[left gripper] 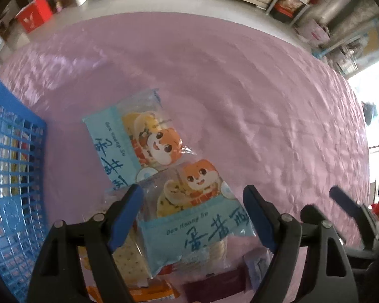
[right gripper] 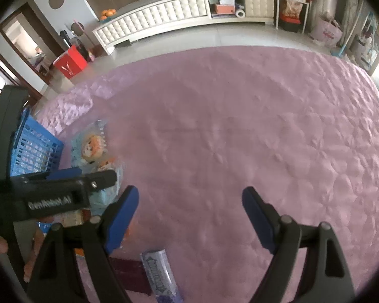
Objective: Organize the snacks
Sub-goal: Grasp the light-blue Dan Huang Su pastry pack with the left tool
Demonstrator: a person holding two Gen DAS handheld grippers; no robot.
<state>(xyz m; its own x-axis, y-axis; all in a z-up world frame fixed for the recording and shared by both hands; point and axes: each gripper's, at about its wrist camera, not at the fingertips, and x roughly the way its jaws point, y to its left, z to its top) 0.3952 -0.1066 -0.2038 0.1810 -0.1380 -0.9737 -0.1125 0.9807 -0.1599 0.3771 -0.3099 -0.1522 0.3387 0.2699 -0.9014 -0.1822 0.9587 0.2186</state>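
The left gripper [left gripper: 193, 214] stands wide open with nothing clamped, its blue pads either side of a light-blue snack packet [left gripper: 189, 217] printed with an orange cartoon animal and a yolk pastry; a matching second packet [left gripper: 139, 141] lies touching it at 11 o'clock on the pink quilted cloth [left gripper: 240, 88], and the blue mesh basket [left gripper: 15, 166] sits at 9 o'clock. The right gripper [right gripper: 190, 214] is also wide open and empty over bare cloth, with a silver-purple packet [right gripper: 159, 272] at 7 o'clock beside a dark maroon one [right gripper: 128, 272].

Bare pink cloth [right gripper: 240, 126] rightward; blue basket [left gripper: 10, 164] and perhaps 5 snack packets [left gripper: 189, 217] crowding the left.
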